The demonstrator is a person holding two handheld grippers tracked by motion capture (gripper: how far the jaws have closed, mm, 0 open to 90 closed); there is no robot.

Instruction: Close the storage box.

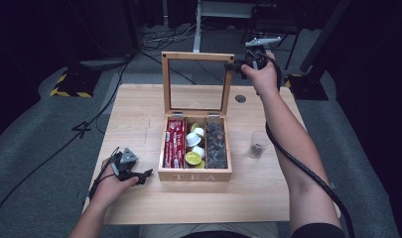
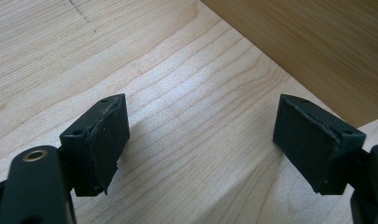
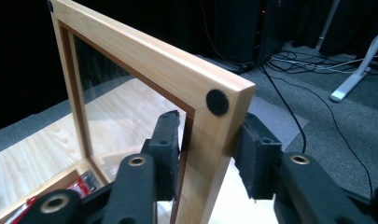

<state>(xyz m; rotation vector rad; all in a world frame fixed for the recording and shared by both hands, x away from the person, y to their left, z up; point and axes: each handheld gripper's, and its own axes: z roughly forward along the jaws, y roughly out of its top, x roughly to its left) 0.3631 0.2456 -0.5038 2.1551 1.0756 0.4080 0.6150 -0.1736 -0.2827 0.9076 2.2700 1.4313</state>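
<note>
The right hand-held gripper [image 3: 207,154] clamps the upright lid [image 1: 197,57] of the tea box [image 1: 194,174]; the left hand-held gripper [image 2: 200,149] rests on the bench [image 1: 139,104], jaws apart.

Left tongs [image 1: 148,173] low, jaws apart, right tongs [image 1: 232,65] raised, arm outstretched

A wooden tea box [image 1: 194,174] stands on the table [image 1: 139,114] with its glass-paned lid [image 1: 197,57] upright. Inside are three compartments: red packets [image 1: 174,143] at the left, capsules [image 1: 195,145] in the middle, dark pieces [image 1: 216,144] at the right. The right gripper [image 1: 236,65] is at the lid's top right corner, its jaws around the frame. The left gripper [image 1: 143,174] lies low on the table just left of the box, pointing toward it. A small glass [image 1: 257,145] stands right of the box, apart from it.
</note>
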